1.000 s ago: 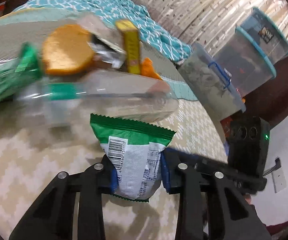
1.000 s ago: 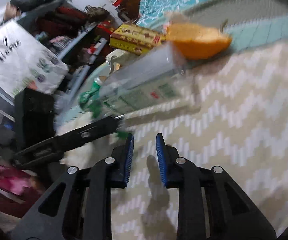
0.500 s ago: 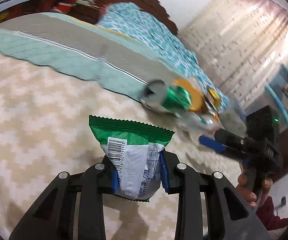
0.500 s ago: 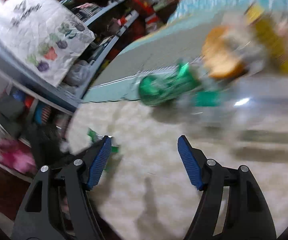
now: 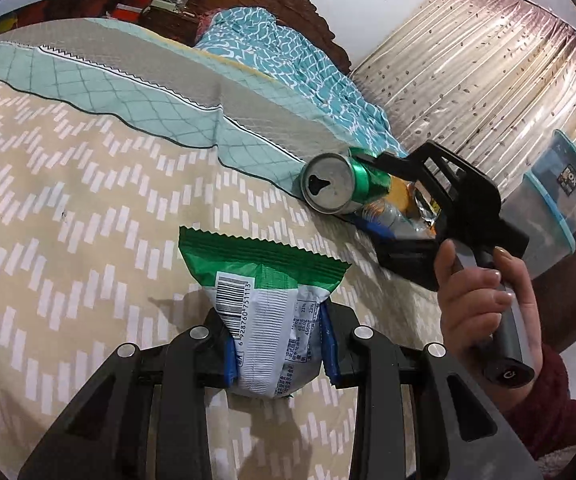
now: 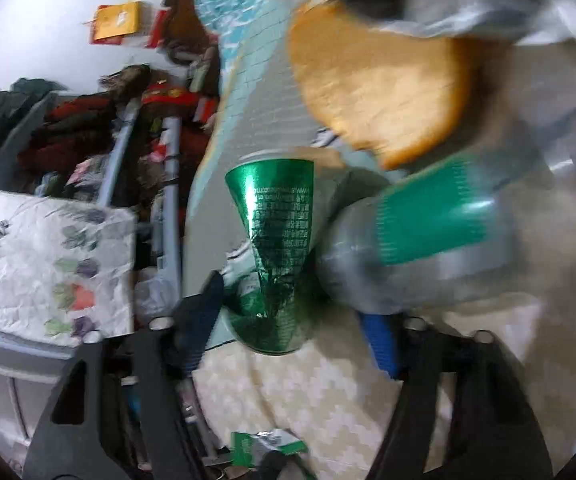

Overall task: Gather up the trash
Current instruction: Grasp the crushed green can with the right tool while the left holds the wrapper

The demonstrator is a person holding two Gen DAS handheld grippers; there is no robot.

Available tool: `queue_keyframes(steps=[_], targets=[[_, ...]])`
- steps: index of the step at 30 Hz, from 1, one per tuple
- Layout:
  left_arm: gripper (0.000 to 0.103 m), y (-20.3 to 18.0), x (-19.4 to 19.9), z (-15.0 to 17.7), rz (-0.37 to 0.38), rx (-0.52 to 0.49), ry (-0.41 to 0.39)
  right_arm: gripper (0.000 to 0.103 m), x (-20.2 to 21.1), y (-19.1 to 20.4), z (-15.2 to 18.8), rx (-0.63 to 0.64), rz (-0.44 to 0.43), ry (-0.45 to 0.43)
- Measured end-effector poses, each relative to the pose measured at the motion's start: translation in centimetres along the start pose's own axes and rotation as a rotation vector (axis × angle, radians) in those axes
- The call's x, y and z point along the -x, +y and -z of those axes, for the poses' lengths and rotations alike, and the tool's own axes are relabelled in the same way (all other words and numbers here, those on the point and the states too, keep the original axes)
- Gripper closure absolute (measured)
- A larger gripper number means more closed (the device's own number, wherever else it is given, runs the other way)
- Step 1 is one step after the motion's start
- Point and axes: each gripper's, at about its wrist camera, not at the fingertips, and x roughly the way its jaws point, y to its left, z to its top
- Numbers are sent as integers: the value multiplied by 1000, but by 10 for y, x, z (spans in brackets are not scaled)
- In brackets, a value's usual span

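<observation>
The left gripper (image 5: 278, 346) pinches a green-and-white snack wrapper (image 5: 264, 300) low in its frame, above the bed (image 5: 68, 184). At right of that view the right gripper (image 6: 292, 332) has just been closing its fingers around a green can (image 6: 276, 240) lying on its side; whether the pads press it I cannot tell. The round, dented can may roll or squirt out, nudging the neighbouring plastic bottle (image 6: 428, 232).

The green can (image 5: 338, 188) is shiny metal; the snack wrapper (image 5: 266, 304) is glossy crinkled plastic film; the bedspread (image 5: 68, 200) is matt woven cloth.
</observation>
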Motion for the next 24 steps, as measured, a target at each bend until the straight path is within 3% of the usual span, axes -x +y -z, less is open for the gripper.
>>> queue_keyframes(steps=[5, 8, 10, 13, 14, 16, 24], targets=[[74, 0, 6, 2, 3, 5, -4, 56, 6, 9, 40, 152, -52, 161], [74, -2, 8, 1, 3, 8, -11, 58, 26, 5, 64, 287, -39, 192], [74, -6, 8, 1, 4, 8, -5, 58, 54, -7, 75, 357, -25, 175], [74, -15, -1, 2, 20, -11, 30, 62, 98, -35, 77, 350, -2, 126], [74, -25, -8, 4, 28, -32, 57, 65, 116, -49, 77, 335, 2, 110], [74, -45, -23, 11, 55, -69, 105, 82, 151, -72, 75, 299, 21, 70], [74, -153, -95, 50, 124, -279, 316, 83, 243, -137, 64, 202, -1, -65]])
